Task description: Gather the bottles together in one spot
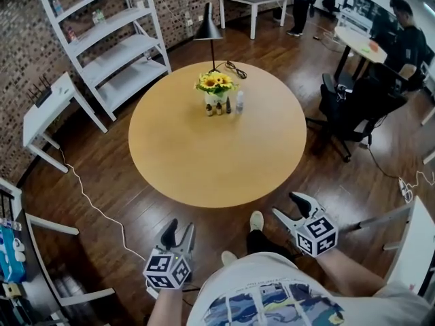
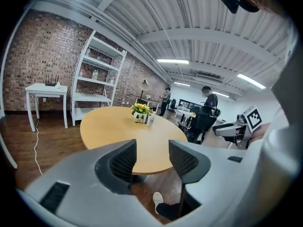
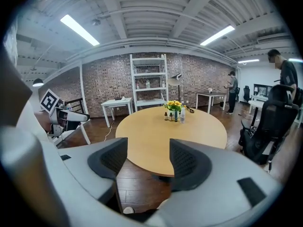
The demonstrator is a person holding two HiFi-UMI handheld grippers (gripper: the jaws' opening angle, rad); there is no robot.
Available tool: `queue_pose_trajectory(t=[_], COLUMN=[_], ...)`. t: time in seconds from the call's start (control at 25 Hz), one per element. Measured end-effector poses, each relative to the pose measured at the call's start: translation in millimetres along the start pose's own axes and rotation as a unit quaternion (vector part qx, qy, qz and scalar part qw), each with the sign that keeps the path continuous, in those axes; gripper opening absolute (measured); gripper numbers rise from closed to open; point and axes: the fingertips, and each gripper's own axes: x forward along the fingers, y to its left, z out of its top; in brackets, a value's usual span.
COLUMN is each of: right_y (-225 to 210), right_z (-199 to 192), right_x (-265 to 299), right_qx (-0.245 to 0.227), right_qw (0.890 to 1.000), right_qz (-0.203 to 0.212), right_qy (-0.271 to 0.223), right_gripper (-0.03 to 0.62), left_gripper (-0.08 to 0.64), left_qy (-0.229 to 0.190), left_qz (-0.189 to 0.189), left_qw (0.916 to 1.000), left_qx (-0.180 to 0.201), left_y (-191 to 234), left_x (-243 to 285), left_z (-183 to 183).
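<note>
– Left gripper [image 1: 180, 228] hangs at about 7 o'clock in the head view, off the table, jaws spread and totally empty. In the left gripper view the dark pads [image 2: 124, 160] stand apart, with only floor and the near table edge in the gap.

– cool. what's over on that side of the room?

– small white side table [image 1: 47, 111] at roughly 9 o'clock and a white shelf unit [image 1: 102, 39] at 10 to 11 against the brick wall [image 1: 20, 19]. There's also a white cable [image 1: 95, 206] snaking over the wood floor [image 1: 102, 155] toward 7.

– and the bottles?

– all on the round wooden table [image 1: 204, 168], way up by its 12 o'clock edge. Three small dark bottles [image 1: 219, 107] stand in a row right in front of the vase of sunflowers [image 1: 215, 87]. The clear bottle [image 1: 239, 100] is just beside them on their 3 o'clock side. All upright and bunched close, though I can't tell if any touch. A black lamp [image 1: 209, 26] stands behind the vase, toward 12.

– right hand?

– right gripper [image 1: 291, 207] is at about 5 o'clock, also off the table and well apart from the bottles. Its jaws are open with nothing pinched. The right gripper view shows both pads [image 3: 113, 160] apart, with tabletop and floor between. A black office chair [image 1: 353, 107] sits at the table's 3 o'clock, and a person in dark clothes [image 1: 408, 43] is further back around 2.
</note>
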Motion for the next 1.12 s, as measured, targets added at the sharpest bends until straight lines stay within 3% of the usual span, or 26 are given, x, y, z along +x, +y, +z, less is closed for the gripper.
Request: queue_pose_trajectory(t=[0.16,0.44,1.12], right_y=[5.7,8.4,16.7], right_z=[-4.0,-6.4,-7.5], right_x=[-0.5,4.9,13.2], right_qx=[0.007,0.023,0.009], right_qw=[1.000,1.000,1.000], right_qz=[-0.001,0.001,0.009], right_qy=[0.004,0.013,0.027], right_gripper=[0.301,0.301,0.301], left_gripper=[0.189,0.189,0.189], left_qy=[0.015,0.018,0.029], left_qz=[0.010,0.013,0.018], left_qw=[0.9997,0.9997,0.9994], left_qx=[0.019,0.012,0.007], left_y=[3.8,10.5,18.3], left_x=[-5.7,-9.2,-8.3], left_z=[-7.0,-9.4,-15.2])
